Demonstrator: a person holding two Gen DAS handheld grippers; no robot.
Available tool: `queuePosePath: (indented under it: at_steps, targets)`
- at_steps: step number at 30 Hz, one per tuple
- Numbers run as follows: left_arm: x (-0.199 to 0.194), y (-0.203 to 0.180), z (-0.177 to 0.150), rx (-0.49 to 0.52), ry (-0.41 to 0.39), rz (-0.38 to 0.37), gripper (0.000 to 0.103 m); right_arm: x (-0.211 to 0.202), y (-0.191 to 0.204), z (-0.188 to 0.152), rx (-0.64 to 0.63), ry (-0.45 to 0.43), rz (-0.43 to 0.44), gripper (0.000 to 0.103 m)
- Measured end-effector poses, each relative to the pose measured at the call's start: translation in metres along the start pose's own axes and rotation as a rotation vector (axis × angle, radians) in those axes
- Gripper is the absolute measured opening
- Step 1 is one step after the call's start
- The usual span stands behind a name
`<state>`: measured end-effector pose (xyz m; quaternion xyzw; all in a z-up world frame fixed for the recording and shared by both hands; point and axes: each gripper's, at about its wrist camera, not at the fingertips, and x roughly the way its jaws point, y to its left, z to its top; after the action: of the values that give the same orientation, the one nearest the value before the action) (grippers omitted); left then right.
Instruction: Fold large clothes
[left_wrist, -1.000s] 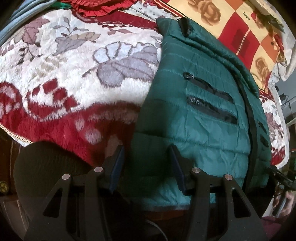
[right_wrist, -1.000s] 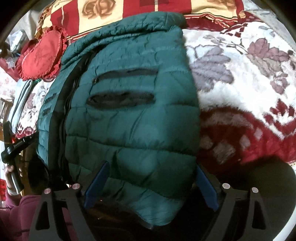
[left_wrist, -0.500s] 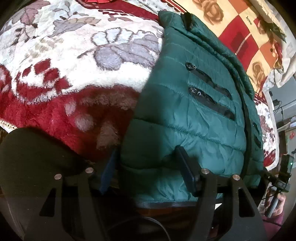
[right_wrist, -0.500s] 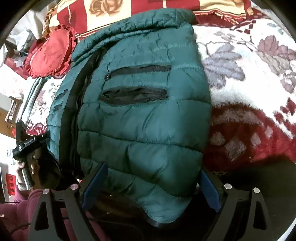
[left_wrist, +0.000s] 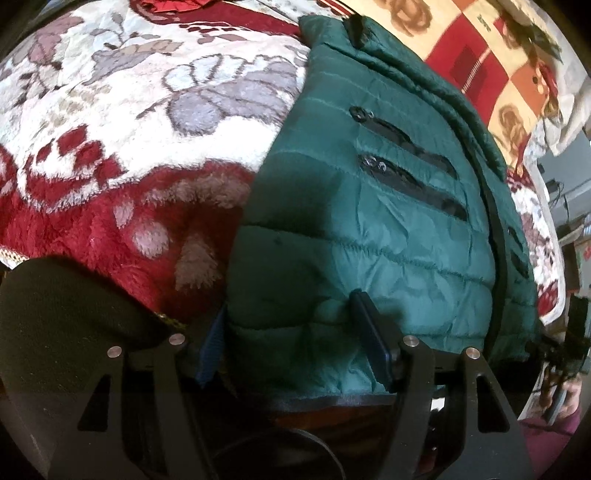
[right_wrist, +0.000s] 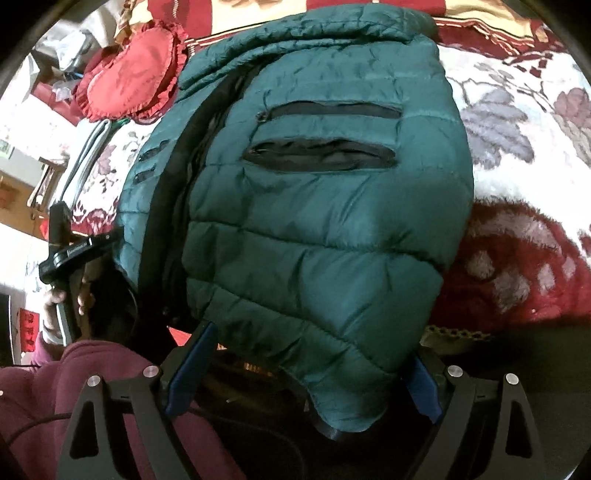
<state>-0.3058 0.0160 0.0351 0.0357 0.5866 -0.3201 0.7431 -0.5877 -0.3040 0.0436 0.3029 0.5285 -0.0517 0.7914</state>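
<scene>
A dark green quilted puffer jacket lies on the bed, its hem hanging over the near edge; it also shows in the right wrist view, with two black zip pockets. My left gripper is open, its blue pads on either side of the hem's left corner. My right gripper is open wide, with the hem's right corner hanging between its fingers. Neither gripper pinches the fabric.
The bed is covered by a white and red floral fleece blanket. A red frilled cushion lies at the far left, a checked rose bedspread beyond the jacket. My maroon sleeve is at lower left.
Both grippers have moved in lower toward the bed edge, so the hem now sits deeper between the fingers. The left gripper's jaws have opened wider. The jacket has not moved.
</scene>
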Motion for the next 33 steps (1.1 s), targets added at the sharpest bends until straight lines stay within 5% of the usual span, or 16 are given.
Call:
queuePosePath:
  at_steps: [2, 5, 10, 14, 17, 23, 28, 33]
  targets:
    - [0.001, -0.001, -0.001, 0.006, 0.009, -0.001, 0.066, -0.003, -0.001, 0.001, 0.014, -0.010, -0.008, 0.059]
    - [0.001, 0.001, 0.001, -0.008, 0.011, -0.018, 0.066, -0.013, 0.001, 0.003, -0.019, -0.025, 0.017, 0.047]
    - [0.006, 0.003, 0.002, -0.042, 0.012, -0.027, 0.071, -0.007, -0.001, 0.005, -0.007, -0.028, 0.043, 0.047]
    - [0.008, -0.003, 0.001, -0.003, 0.013, -0.009, 0.071, 0.005, -0.006, 0.004, 0.040, -0.044, 0.083, 0.061]
    - [0.008, -0.004, 0.001, 0.006, 0.031, -0.016, 0.070, 0.004, 0.003, 0.004, -0.014, -0.036, 0.056, 0.058]
    - [-0.001, -0.019, -0.002, 0.079, 0.013, 0.019, 0.040, -0.022, 0.005, 0.008, -0.040, -0.086, 0.064, 0.022]
    - [-0.018, -0.023, -0.003, 0.094, -0.034, 0.000, 0.015, -0.039, 0.012, 0.012, -0.029, -0.144, 0.127, 0.018]
    - [-0.043, -0.031, 0.008, 0.094, -0.087, -0.065, 0.011, -0.071, 0.016, 0.026, -0.026, -0.239, 0.222, 0.016]
